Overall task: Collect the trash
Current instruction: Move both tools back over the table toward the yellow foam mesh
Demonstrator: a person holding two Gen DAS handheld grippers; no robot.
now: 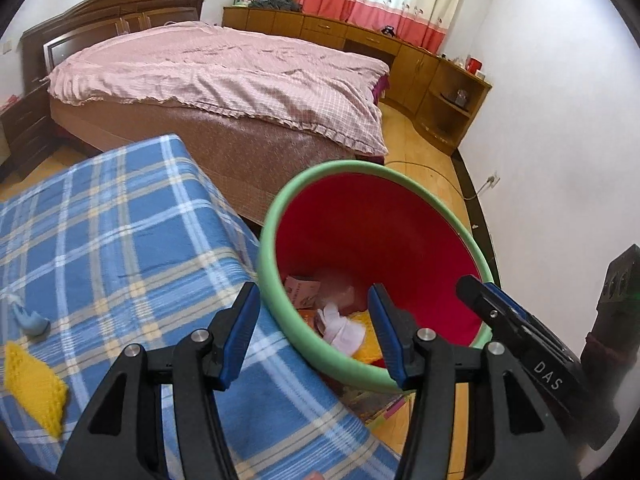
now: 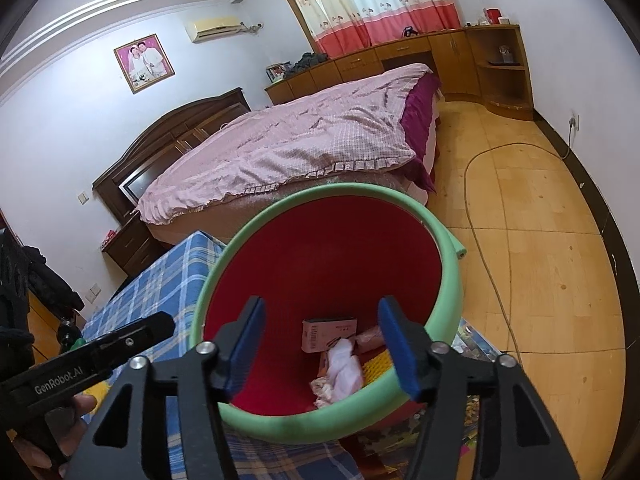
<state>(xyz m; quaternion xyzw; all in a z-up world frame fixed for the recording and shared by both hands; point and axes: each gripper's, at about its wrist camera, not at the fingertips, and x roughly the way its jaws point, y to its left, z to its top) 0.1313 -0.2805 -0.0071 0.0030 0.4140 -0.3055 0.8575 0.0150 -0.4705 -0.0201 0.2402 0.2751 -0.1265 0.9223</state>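
A red bin with a green foam rim (image 1: 280,216) (image 2: 452,256) stands beside a table covered in a blue plaid cloth (image 1: 120,240) (image 2: 168,280). Inside it lie a pink box (image 2: 326,332), crumpled white tissue (image 1: 342,330) (image 2: 344,368) and a yellow piece (image 1: 368,344). On the cloth, a yellow knitted piece (image 1: 34,384) and a small blue scrap (image 1: 32,320) lie at the left. My left gripper (image 1: 314,336) is open and empty over the bin's near rim. My right gripper (image 2: 320,344) is open and empty above the bin's mouth; it also shows in the left wrist view (image 1: 508,320).
A bed with a pink quilt (image 1: 224,68) (image 2: 300,136) stands behind the bin. Wooden cabinets (image 1: 400,56) line the far wall. A cable (image 2: 480,208) runs across the wooden floor. Printed paper (image 1: 380,404) lies under the bin.
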